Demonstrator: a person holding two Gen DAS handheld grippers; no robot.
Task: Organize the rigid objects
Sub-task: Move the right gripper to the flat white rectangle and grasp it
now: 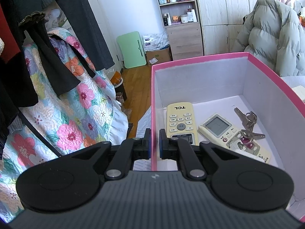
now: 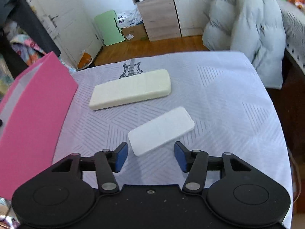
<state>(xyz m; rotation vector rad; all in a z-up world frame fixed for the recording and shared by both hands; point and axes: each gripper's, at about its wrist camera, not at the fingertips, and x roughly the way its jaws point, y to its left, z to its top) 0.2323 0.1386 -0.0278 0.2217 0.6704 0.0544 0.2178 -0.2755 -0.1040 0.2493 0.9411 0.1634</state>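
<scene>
Both views are lit by soft, cool daylight; no hard glare is seen. In the left wrist view the picture is sharp, and the inner walls of the pink box [image 1: 247, 80] are evenly lit, with only faint shadow cast beneath the keys [image 1: 247, 122]. The hanging dark clothes [image 1: 38, 38] at the left edge are underexposed. In the right wrist view slight blur is spread over the whole picture, strongest on the grey coat [image 2: 247, 19] and the pink box [image 2: 38, 105]. Straight lines are bent outward toward the edges by fisheye distortion, and the far edge of the table cloth [image 2: 219, 95] is curved.
</scene>
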